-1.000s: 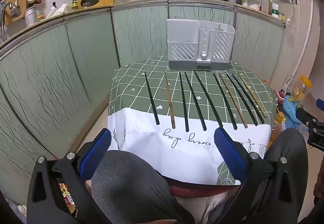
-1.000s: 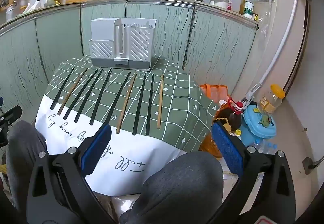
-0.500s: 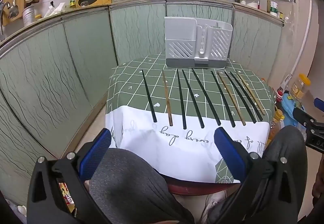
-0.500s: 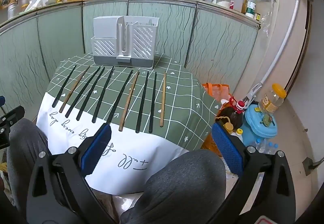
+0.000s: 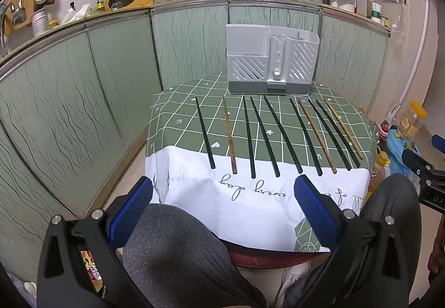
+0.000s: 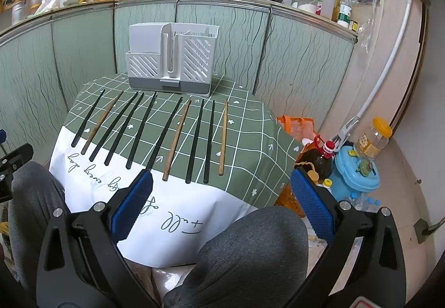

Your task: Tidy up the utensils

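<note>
Several chopsticks lie side by side on a green checked tablecloth [image 5: 194, 124]: mostly black chopsticks [image 5: 267, 132] and a few brown wooden chopsticks [image 5: 229, 135]. They also show in the right wrist view, black [image 6: 164, 132] and wooden [image 6: 222, 138]. A white and grey utensil holder [image 5: 271, 57] stands upright at the table's far edge, also in the right wrist view [image 6: 172, 57]. My left gripper [image 5: 222, 207] is open and empty, held over a knee short of the table. My right gripper [image 6: 219, 202] is open and empty, likewise short of the table.
Green cabinet panels [image 5: 83, 91] curve around the table on the left and behind. On the floor at the right stand an oil bottle [image 6: 319, 160], a blue container [image 6: 358, 177] and a yellow-lidded jar [image 6: 372, 138]. Grey-trousered knees [image 5: 172, 249] lie below both grippers.
Both grippers have moved slightly up and forward, so the table and holder sit a little lower and closer in view. Both stay open. The chopsticks have not moved.
</note>
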Action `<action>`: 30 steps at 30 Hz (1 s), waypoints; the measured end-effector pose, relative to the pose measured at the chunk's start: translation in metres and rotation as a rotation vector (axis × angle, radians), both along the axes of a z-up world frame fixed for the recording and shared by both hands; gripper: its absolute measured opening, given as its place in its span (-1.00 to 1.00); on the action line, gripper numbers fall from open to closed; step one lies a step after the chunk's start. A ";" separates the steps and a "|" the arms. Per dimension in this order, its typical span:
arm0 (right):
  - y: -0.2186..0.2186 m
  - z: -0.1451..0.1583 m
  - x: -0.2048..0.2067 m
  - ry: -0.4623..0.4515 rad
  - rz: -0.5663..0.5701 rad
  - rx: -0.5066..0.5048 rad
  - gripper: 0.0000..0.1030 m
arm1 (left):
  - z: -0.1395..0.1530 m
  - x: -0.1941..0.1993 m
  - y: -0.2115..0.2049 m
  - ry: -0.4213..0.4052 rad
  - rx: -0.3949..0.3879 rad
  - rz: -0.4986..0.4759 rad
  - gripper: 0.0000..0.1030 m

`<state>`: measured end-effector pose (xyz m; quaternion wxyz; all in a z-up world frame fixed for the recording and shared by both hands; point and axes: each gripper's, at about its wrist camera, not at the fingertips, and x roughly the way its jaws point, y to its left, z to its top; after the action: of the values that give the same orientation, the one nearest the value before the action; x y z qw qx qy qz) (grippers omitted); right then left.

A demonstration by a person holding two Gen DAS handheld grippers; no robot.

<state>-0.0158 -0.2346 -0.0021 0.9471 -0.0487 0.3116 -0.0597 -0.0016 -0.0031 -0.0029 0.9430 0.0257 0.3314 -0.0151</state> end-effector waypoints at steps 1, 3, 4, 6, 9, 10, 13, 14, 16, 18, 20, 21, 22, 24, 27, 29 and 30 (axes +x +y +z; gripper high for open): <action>0.000 0.001 0.000 -0.002 0.001 0.001 0.84 | 0.000 0.000 0.000 0.002 -0.001 0.000 0.93; -0.001 0.002 -0.001 -0.004 0.003 0.003 0.84 | 0.001 0.000 0.001 0.004 -0.002 0.001 0.93; -0.001 0.003 -0.001 -0.006 0.003 0.003 0.84 | 0.001 0.000 0.000 0.003 -0.001 0.000 0.93; -0.001 0.004 -0.001 -0.010 0.005 0.004 0.84 | 0.002 0.000 0.001 0.000 0.001 0.001 0.93; 0.000 0.007 -0.002 -0.018 0.008 0.004 0.84 | 0.004 -0.001 0.000 -0.006 0.002 -0.002 0.93; 0.000 0.007 -0.003 -0.020 0.010 0.003 0.84 | 0.005 -0.001 0.000 -0.009 0.002 -0.002 0.93; 0.002 0.008 -0.003 -0.024 0.010 -0.016 0.84 | 0.008 -0.002 -0.001 -0.018 0.004 -0.007 0.93; 0.002 0.008 -0.003 -0.022 0.012 -0.017 0.84 | 0.009 -0.002 -0.001 -0.021 0.003 -0.009 0.93; 0.001 0.008 -0.003 -0.021 0.017 -0.006 0.84 | 0.010 -0.003 -0.002 -0.025 0.003 -0.013 0.93; 0.001 0.008 -0.002 -0.019 0.019 -0.005 0.84 | 0.010 -0.003 -0.003 -0.028 0.007 -0.016 0.93; 0.002 0.008 -0.002 -0.018 0.023 -0.008 0.84 | 0.011 -0.004 -0.004 -0.028 0.007 -0.021 0.93; 0.003 0.008 -0.002 -0.018 0.025 -0.009 0.84 | 0.012 -0.004 -0.004 -0.029 0.007 -0.023 0.93; 0.003 0.007 -0.001 -0.017 0.027 -0.010 0.84 | 0.012 -0.004 -0.005 -0.029 0.006 -0.025 0.93; 0.003 0.007 -0.001 -0.013 0.029 -0.009 0.84 | 0.013 -0.003 -0.005 -0.029 0.005 -0.028 0.93; 0.003 0.006 -0.001 -0.008 0.033 0.001 0.84 | 0.014 -0.004 -0.005 -0.031 0.005 -0.033 0.93; 0.003 0.005 0.000 -0.006 0.032 0.003 0.84 | 0.014 -0.003 -0.006 -0.032 0.005 -0.037 0.93; 0.003 0.005 0.000 -0.007 0.033 0.004 0.84 | 0.014 -0.004 -0.006 -0.032 0.006 -0.038 0.93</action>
<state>-0.0162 -0.2320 0.0032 0.9491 -0.0518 0.3075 -0.0439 -0.0056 -0.0089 0.0113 0.9477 0.0349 0.3158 -0.0317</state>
